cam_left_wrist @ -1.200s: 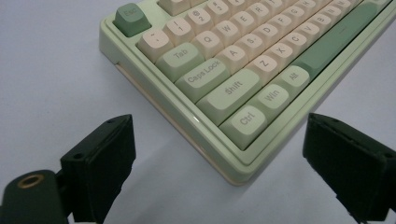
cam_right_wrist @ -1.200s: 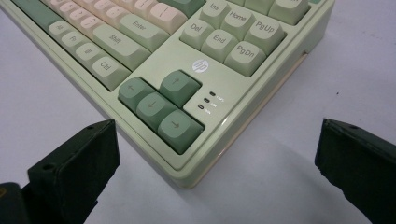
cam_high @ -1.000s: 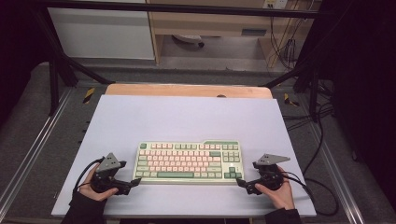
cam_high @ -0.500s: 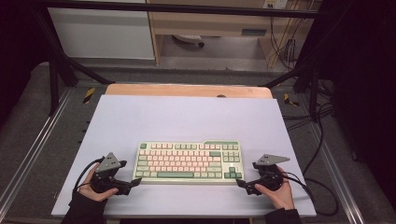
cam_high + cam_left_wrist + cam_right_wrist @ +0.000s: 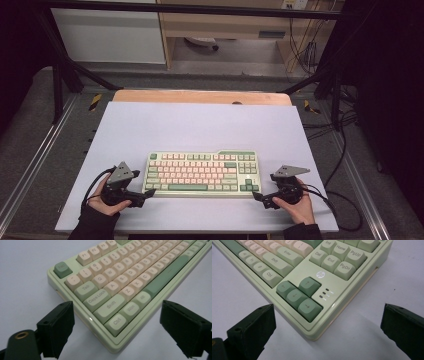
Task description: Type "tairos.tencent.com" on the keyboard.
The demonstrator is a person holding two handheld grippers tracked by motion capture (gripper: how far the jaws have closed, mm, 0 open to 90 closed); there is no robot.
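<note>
A pale green keyboard with cream and green keys lies flat near the table's front edge. My left gripper sits at its front-left corner. In the left gripper view the Ctrl corner of the keyboard lies between the wide-apart jaws of this gripper. The jaws have just been closing a little, and the pads stay clear of the case. My right gripper is at the front-right corner. In the right gripper view the arrow-key corner sits between the open jaws of that gripper, untouched.
A pale lilac mat covers the table, with a wooden strip along its far edge. Black cables trail off the right side. Dark frame posts stand at both back corners.
</note>
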